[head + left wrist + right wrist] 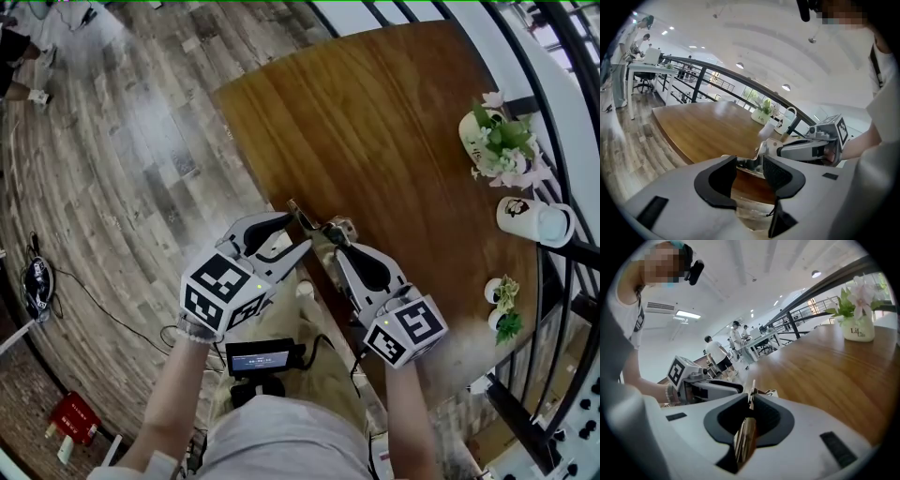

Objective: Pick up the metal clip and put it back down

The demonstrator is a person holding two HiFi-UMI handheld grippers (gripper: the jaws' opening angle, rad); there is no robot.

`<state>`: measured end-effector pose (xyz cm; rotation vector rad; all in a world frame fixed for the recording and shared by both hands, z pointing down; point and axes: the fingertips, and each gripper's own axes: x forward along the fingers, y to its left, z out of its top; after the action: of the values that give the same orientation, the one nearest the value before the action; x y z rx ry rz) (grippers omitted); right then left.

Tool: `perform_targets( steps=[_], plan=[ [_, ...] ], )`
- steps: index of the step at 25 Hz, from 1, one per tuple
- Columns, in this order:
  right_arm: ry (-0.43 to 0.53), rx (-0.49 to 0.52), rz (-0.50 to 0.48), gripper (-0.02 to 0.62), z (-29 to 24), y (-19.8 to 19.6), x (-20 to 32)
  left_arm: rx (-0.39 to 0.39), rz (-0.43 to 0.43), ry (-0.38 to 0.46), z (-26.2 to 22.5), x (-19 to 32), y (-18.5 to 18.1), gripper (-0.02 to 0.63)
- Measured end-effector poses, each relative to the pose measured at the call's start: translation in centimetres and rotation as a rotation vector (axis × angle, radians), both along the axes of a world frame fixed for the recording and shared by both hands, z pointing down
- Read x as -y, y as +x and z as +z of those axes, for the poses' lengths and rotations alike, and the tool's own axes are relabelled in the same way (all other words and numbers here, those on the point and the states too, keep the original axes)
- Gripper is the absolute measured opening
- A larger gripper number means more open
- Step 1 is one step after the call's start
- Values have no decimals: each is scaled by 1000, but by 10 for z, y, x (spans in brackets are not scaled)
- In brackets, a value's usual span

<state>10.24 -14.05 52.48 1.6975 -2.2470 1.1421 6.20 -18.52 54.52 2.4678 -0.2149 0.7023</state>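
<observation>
A shiny metal clip [314, 223] hangs just over the near left edge of the round wooden table [394, 112], held between both grippers. From the left, my left gripper [302, 236] meets it. In the left gripper view its jaws stand a little apart, with the clip's body [759, 157] filling the gap at the fingertips. My right gripper [334, 236] comes in from the right. In the right gripper view it [751, 399] is nearly closed on a thin metal arm of the clip [751, 394], seen edge on.
On the table's far right stand a white flower pot [497, 141], a white mug [532, 221] and small potted plants [502, 305]. A dark railing [562, 56] runs behind them. A black device [262, 358] and cables lie on the plank floor below. People stand far off [715, 352].
</observation>
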Motion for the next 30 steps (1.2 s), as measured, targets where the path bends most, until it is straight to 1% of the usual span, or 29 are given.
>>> perform_targets(
  steps=[5,10,15,21,23,24,27,30],
  plan=[
    [-27,5,-7,43,14,-1,0,-4,-26,-11,1,3,-8,183],
    [-65,22,4,43,26,-1,-2,-31,-63,-11,-4,9,-11,183],
    [-84,30,5,50,30,1,-2,-42,-77,-2,-9,11,-14,183],
    [-103,-42,8,84,35,7,-1,-50,-93,12,-18,9,-18,183],
    [-107,-69,14,124,35,10,-1,-49,-99,19,-21,8,-19,183],
    [-105,-76,22,132,34,11,-1,-49,-103,25,-22,7,-20,183],
    [-89,-93,54,132,27,15,0,-52,-117,51,-30,7,-25,183],
    [-59,-147,67,132,15,20,0,-62,-141,88,-41,8,-30,181]
  ],
)
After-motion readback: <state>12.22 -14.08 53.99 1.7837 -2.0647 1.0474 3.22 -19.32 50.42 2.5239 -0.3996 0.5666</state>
